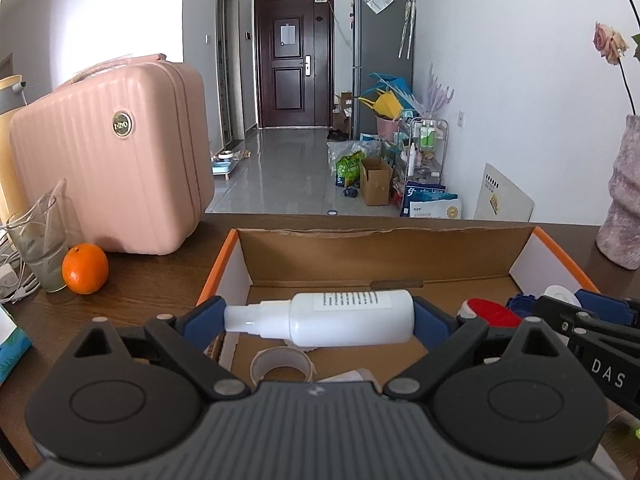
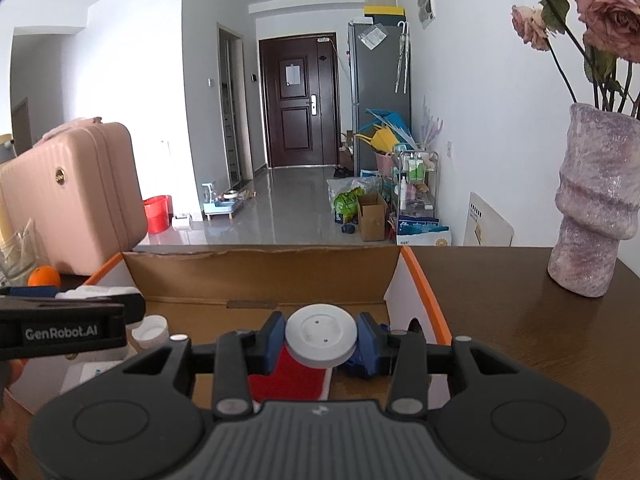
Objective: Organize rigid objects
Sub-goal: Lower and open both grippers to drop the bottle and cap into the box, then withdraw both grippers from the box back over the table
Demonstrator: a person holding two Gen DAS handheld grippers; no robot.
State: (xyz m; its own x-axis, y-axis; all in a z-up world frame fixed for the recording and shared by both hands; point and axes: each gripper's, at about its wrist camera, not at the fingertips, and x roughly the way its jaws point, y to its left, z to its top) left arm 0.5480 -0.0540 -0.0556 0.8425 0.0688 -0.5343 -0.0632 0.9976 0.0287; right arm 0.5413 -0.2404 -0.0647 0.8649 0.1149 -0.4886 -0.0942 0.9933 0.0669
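The left gripper (image 1: pixel 319 318) pinches a white plastic spray bottle (image 1: pixel 320 319) end to end, one blue pad on its nozzle cap and the other on its base, so the bottle lies sideways across the jaws. It hangs over the open cardboard box with orange-edged flaps (image 1: pixel 380 252), above the left half of the box floor. Beneath it in the box lies a roll of clear tape (image 1: pixel 280 365), close to the box's near edge.

The right gripper (image 2: pixel 321 340) clamps a flat round white plastic disc (image 2: pixel 321 334) between its blue pads, held level over the right half of the same box. Under the disc, on the box floor, rests a red flat object with a white border (image 2: pixel 290 376), and a dark blue thing (image 2: pixel 356 364) sits just right of it, too hidden to name. A white cap-like piece (image 2: pixel 152 330) lies in the left part of the box.

Left of the box, on the dark wooden table (image 2: pixel 520 320), stands a pink ribbed hard-shell case (image 1: pixel 112 160), with an orange fruit (image 1: pixel 85 269) in front of it and a clear glass (image 1: pixel 38 248) touching the orange on its left. Right of the box, near its far corner, stands a mottled lilac ceramic vase (image 2: pixel 596 204) holding faded pink roses (image 2: pixel 608 12).
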